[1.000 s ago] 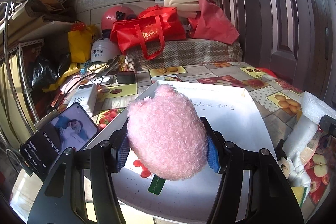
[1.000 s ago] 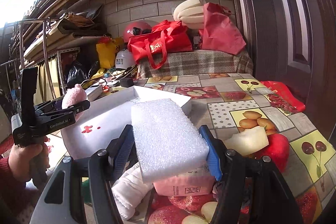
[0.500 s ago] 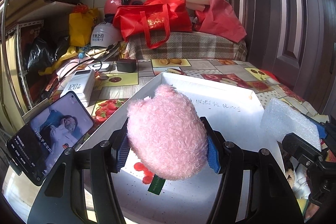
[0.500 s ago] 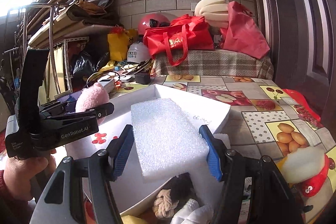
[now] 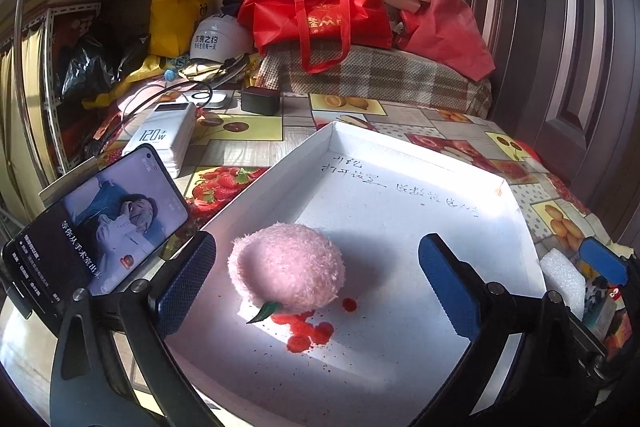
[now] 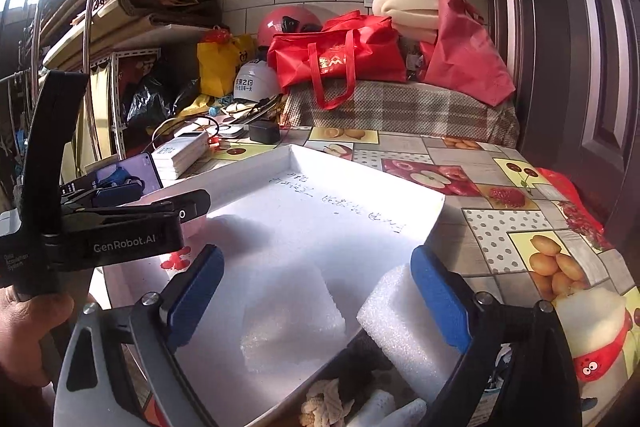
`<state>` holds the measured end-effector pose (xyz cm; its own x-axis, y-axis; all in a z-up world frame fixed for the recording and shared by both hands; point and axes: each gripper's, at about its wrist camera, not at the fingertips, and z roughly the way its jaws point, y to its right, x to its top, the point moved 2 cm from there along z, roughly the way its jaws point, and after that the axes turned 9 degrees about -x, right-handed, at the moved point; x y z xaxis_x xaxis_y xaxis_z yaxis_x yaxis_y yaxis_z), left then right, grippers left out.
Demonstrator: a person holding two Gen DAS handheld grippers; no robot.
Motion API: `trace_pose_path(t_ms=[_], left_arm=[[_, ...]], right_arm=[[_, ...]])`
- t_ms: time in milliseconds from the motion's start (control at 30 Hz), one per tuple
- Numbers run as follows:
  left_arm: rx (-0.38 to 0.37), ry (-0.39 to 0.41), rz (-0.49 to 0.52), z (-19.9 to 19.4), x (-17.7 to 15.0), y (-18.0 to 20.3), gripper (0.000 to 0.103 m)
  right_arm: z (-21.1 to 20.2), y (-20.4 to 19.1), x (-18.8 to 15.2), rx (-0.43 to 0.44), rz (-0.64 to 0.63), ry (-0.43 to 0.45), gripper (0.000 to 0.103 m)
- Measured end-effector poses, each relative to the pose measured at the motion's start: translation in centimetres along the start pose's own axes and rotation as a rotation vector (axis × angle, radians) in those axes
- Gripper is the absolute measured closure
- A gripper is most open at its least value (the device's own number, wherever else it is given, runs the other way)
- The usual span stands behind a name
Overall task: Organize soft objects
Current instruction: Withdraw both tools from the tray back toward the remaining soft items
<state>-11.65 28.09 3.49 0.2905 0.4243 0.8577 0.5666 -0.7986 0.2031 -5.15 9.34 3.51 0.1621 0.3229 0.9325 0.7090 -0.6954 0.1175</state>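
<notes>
On the worktop, white tray (image 5: 516, 211) holds pink plush (image 5: 286, 269) & foam block (image 6: 292, 323). Left tongs (image 5: 316, 283) just spread, plush loose btwn pads. Right tongs (image 6: 316, 301) also just spread, over the foam, not touching.

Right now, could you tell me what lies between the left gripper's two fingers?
The pink plush peach sits released on the white tray, shown in the left wrist view.

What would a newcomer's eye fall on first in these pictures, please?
Probably the fluffy pink plush peach lying in the white tray, between the open left tool's blue pads. Next, the white foam block at the tray's near edge, and the red bag behind.
</notes>
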Motion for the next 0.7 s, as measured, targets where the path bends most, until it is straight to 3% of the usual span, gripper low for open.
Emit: trace_pose_path(t_ms=[300,700], left_arm=[[0.019,0.03,0.019,-0.6,0.1,0.1,0.0],[0.053,0.143,0.104,-2.5,-0.1,1.6,0.0]], right_arm=[[-0.7,0.4,0.2,0.0,0.023,0.05,0.0],[-2.1,1.2,-0.4,0.002,0.039,0.073,0.0]])
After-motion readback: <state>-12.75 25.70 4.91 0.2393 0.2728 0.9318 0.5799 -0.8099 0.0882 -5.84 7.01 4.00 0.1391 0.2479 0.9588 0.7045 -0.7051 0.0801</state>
